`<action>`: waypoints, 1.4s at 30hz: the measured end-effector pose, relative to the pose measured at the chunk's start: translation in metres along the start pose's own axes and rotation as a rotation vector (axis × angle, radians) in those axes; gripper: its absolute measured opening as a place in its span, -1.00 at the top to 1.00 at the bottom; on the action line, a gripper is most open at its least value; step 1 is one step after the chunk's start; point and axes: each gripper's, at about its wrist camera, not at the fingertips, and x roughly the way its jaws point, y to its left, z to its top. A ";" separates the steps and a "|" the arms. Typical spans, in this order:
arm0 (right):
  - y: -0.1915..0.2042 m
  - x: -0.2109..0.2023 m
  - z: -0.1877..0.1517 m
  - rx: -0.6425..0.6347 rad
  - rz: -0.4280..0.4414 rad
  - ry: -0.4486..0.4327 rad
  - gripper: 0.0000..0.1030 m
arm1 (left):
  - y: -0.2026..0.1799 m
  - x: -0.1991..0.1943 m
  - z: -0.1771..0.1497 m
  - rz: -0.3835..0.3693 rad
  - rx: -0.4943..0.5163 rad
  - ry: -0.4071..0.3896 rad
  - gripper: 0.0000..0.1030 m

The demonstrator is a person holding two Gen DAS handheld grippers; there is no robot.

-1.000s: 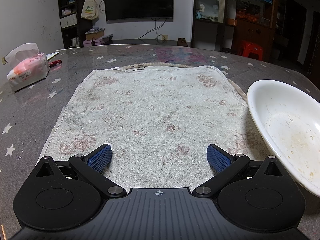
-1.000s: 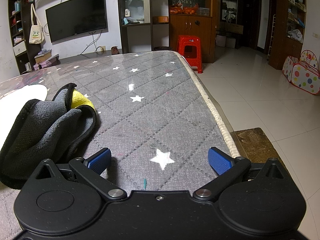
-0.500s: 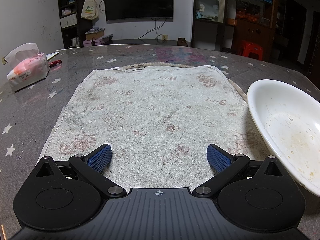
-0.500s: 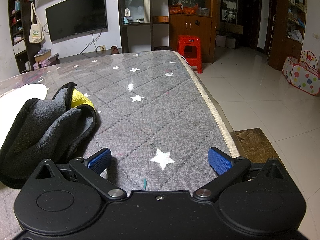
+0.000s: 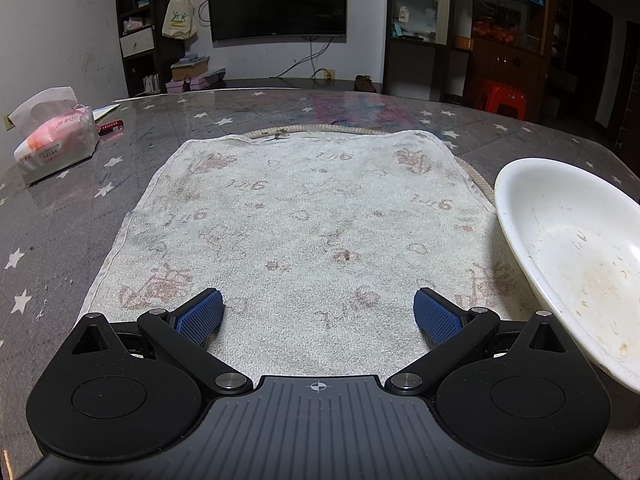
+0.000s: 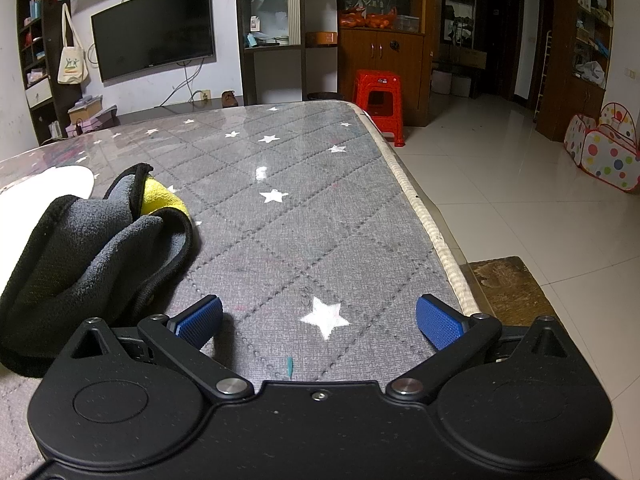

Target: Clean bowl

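A white bowl [image 5: 576, 256] with dried food smears sits at the right of the left wrist view, partly on a stained white towel [image 5: 304, 216]. My left gripper [image 5: 318, 314] is open and empty, low over the towel's near edge, left of the bowl. A crumpled grey and black cloth with a yellow side [image 6: 92, 248] lies on the table at the left of the right wrist view, with the bowl's rim [image 6: 44, 184] behind it. My right gripper [image 6: 320, 316] is open and empty over the bare table, just right of the cloth.
The grey star-patterned table [image 6: 304, 200] ends at a padded right edge [image 6: 432, 224], with tiled floor beyond. A tissue pack [image 5: 54, 140] and a red pen [image 5: 110, 126] lie at the far left. A red stool [image 6: 378, 98] stands past the table.
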 end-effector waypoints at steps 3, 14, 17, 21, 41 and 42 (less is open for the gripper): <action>-0.002 0.000 0.000 -0.001 -0.001 -0.001 -1.00 | 0.000 0.000 0.000 0.001 0.001 0.000 -1.00; -0.006 0.001 0.001 -0.002 0.000 0.000 -1.00 | 0.000 0.001 0.001 0.000 0.000 0.000 -1.00; -0.004 0.002 0.001 -0.002 -0.001 0.000 -1.00 | 0.000 0.001 0.001 0.000 0.001 0.000 -1.00; -0.003 0.002 0.001 0.000 0.001 0.000 -1.00 | 0.000 0.001 0.001 0.000 0.001 0.000 -1.00; -0.034 0.001 0.003 -0.001 0.002 -0.002 -1.00 | 0.000 0.000 0.000 0.000 0.000 0.000 -1.00; -0.036 0.000 0.003 -0.002 0.001 -0.001 -1.00 | 0.000 0.000 0.000 0.000 0.001 0.000 -1.00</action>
